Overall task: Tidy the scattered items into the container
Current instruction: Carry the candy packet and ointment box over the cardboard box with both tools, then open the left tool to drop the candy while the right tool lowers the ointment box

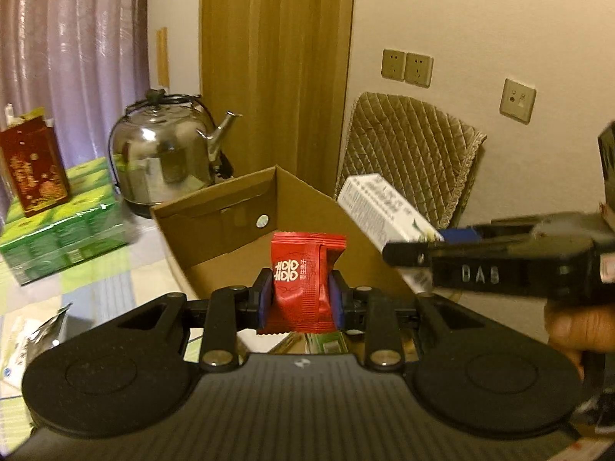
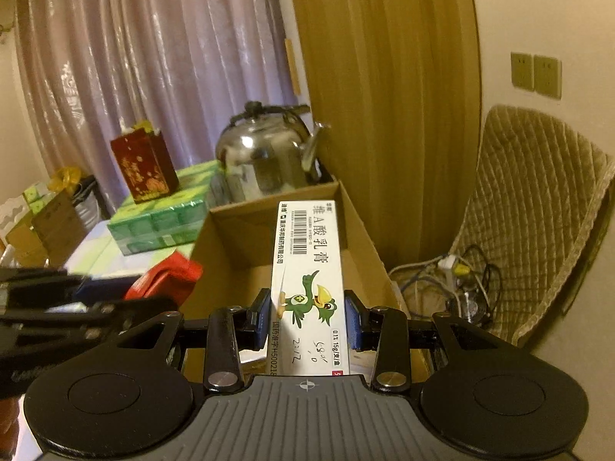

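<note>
Left gripper [image 1: 299, 296]: jaws closed most of the way on a small red crinkly foil snack sachet [image 1: 303, 276], pinched across its lower-middle, sachet upright in front of the open brown corrugated cardboard box [image 1: 215, 207]. Right gripper [image 2: 306, 317]: jaws clamped on both long sides of a slim white paperboard ointment carton with a green cartoon bird [image 2: 307, 269], gripped near its rear third, front end poking out over the box opening. Both items are held above the box, not yet inside. Handling call: sachet is light, soft and slick, so it'll deform and could slip; a mid-body pinch is right. Carton is light, stiff but crushable, so side-wall grip with modest squeeze; the long overhang means it may pivot. Box walls are rigid, matte, flaps open, inside mostly bare from what shows. Beyond on the surface: shiny stainless steel kettle [image 1: 169, 153], shrink-wrapped green pack stack [image 1: 65, 226] with a dark red printed carton [image 1: 32, 165] on top. Quilted tan chair cover [image 1: 407, 153] sits behind the box.
</note>
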